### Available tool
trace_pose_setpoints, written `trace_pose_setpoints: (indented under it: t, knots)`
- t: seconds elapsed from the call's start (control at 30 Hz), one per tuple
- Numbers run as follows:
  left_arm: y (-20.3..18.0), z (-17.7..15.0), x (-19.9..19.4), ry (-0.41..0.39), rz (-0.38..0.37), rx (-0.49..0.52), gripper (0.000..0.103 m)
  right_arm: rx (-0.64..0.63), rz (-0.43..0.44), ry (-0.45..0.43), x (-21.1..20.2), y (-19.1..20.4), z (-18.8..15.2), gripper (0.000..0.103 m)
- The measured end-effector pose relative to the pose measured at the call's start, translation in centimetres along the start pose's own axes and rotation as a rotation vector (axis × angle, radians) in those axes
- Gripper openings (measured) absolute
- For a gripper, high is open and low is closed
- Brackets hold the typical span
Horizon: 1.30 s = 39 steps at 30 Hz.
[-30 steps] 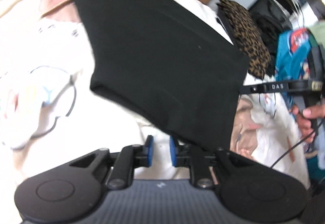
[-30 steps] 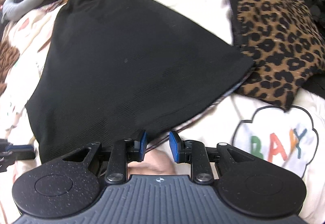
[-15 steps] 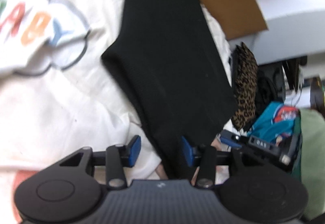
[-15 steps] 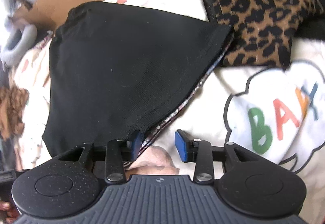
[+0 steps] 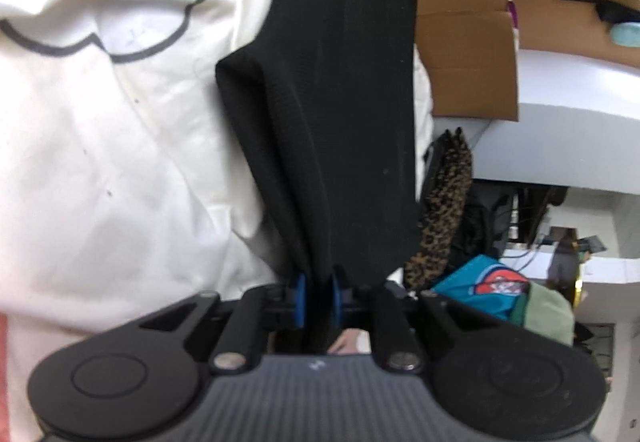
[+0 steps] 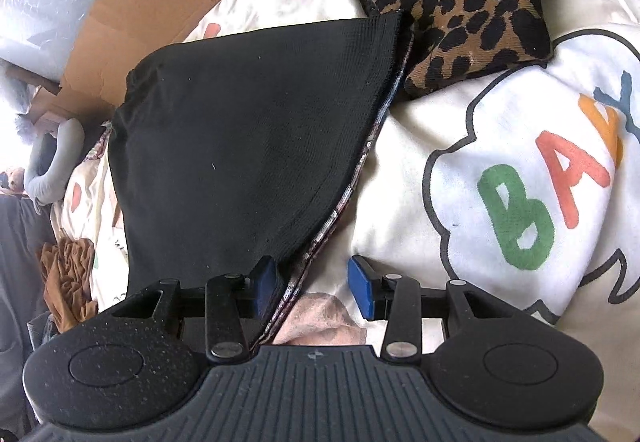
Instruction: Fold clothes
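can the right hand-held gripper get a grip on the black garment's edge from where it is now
Probably yes. The right hand-held gripper is open, and the black garment has its patterned-lined edge running right past the left pad into the gap. Nothing lies between them; a small shift left and closing should catch it.

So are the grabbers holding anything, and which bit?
The left gripper pinches the black garment at its near bunched edge. The right gripper is open, holding nothing; the garment's edge lies between its fingers.
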<state>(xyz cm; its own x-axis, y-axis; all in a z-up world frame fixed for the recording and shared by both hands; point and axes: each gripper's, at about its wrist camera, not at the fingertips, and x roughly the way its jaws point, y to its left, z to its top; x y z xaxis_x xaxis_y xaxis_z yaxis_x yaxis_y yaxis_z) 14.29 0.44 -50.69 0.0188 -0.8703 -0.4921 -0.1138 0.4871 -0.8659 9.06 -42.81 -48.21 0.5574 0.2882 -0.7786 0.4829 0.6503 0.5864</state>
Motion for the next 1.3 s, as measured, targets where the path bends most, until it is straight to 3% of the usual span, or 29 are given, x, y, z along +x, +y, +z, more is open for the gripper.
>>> trace_pose_setpoints:
  t: [0.13,0.37,0.7,0.77,0.83,1.07,1.3]
  knots:
    - [0.4,-0.4,0.1,0.003,0.011,-0.001,0.031,0.059,0.033,-0.006,-0.1,-0.8,0.1,0.047]
    - [1.1,-2.3,1.7,0.047,0.007,-0.026,0.031,0.149,0.089,-0.023,0.0,-2.3,0.2,0.047]
    - [1.3,-3.8,3.1,0.057,0.022,-0.072,0.021,0.203,0.126,-0.048,0.1,-3.0,-0.1,0.047]
    - [1.2,-4.1,2.9,0.042,0.039,-0.074,0.011,0.215,0.134,-0.053,-0.2,-3.3,-0.3,0.047]
    - [1.0,-4.2,3.1,0.032,0.041,-0.099,0.008,0.23,0.146,-0.058,-0.4,-3.5,-0.4,0.048]
    - [0.1,-4.0,2.5,0.036,-0.009,-0.202,0.006,0.291,0.192,-0.057,-0.8,-3.8,-1.1,0.059]
    - [-1.4,-3.4,2.3,0.034,-0.072,-0.236,0.005,0.414,0.292,-0.009,-0.1,-4.0,-2.0,0.071]
